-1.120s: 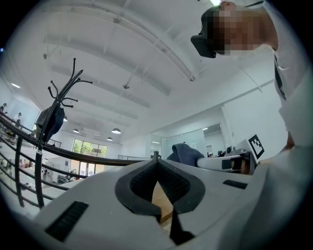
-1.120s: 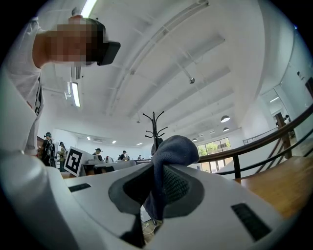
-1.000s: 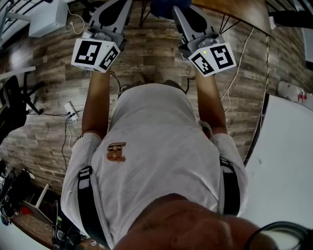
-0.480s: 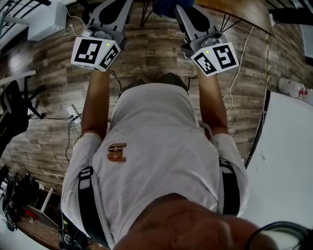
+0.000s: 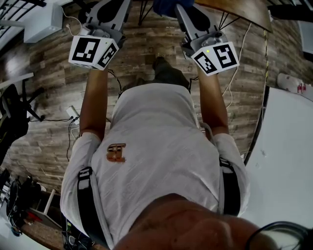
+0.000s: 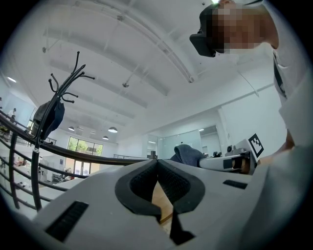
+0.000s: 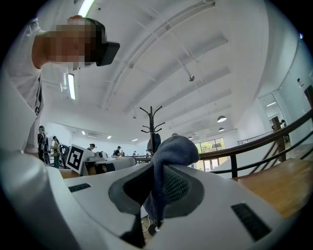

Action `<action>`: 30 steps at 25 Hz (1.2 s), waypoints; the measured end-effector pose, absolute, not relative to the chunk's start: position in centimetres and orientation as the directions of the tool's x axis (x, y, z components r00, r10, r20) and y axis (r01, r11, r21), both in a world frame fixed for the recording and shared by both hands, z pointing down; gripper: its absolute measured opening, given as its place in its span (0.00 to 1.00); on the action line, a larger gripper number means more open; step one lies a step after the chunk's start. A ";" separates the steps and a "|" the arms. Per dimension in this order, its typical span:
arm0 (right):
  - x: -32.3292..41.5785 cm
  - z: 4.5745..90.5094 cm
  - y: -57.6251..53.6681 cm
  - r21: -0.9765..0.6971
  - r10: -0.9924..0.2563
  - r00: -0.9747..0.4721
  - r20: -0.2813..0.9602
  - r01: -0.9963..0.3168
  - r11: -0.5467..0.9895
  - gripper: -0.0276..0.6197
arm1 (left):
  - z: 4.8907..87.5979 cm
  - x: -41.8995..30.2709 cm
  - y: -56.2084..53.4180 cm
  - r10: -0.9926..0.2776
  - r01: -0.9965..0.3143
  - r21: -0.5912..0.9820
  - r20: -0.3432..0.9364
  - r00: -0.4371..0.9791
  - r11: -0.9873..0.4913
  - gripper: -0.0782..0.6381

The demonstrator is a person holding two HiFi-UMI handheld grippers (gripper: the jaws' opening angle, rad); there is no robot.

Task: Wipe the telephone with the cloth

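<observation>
Both grippers are held up in front of the person's chest. In the left gripper view my left gripper (image 6: 157, 163) is shut, its dark pads pressed together with nothing between them. My right gripper (image 7: 156, 178) is shut on a blue-grey cloth (image 7: 173, 146), which bunches above the jaws and hangs down between them. The cloth (image 5: 166, 6) also shows at the top edge of the head view, and the left gripper view catches it (image 6: 188, 154) beside the right gripper. No telephone shows in any view.
Below lies a wood-plank floor (image 5: 146, 44) with cables and a power strip (image 5: 71, 113). A white table (image 5: 288, 161) stands at the right and a wooden tabletop (image 5: 239, 10) at the upper right. A coat stand (image 6: 49, 112) and a dark railing (image 6: 73, 154) lie ahead.
The floor has slid in the head view and a shoe has come into sight ahead of the torso. The left gripper's marker cube has drifted slightly left. Both grips are unchanged.
</observation>
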State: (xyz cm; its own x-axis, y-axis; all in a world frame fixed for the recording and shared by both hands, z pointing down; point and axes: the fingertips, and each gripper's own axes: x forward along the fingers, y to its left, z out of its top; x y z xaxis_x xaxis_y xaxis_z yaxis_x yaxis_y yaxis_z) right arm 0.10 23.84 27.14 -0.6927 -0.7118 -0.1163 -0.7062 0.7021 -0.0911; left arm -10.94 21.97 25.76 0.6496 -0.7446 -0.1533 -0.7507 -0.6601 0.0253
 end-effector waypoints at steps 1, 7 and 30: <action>0.1 27.2 23.5 -0.090 -0.710 -0.695 -0.116 -0.704 0.704 0.14 | 25.8 -11.0 21.7 -0.746 -0.752 0.024 -0.153 0.648 -0.658 0.13; 0.7 27.2 20.4 -0.085 -0.697 -0.706 -0.123 -0.693 0.716 0.14 | 25.7 -10.4 18.8 -0.754 -0.762 0.014 -0.152 0.639 -0.648 0.13; 6.1 28.3 -3.8 -0.086 -0.608 -0.785 -0.116 -0.602 0.794 0.14 | 27.2 -5.9 -3.9 -0.847 -0.850 0.002 -0.091 0.524 -0.526 0.13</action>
State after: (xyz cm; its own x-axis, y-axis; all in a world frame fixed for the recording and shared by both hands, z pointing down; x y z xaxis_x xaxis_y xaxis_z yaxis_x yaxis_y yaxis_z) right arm 6.13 -3.80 28.28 -0.7853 -0.6082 -0.1160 -0.6021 0.7938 -0.0858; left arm -5.91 -3.92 27.15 0.5238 -0.8469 -0.0914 -0.8504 -0.5262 0.0018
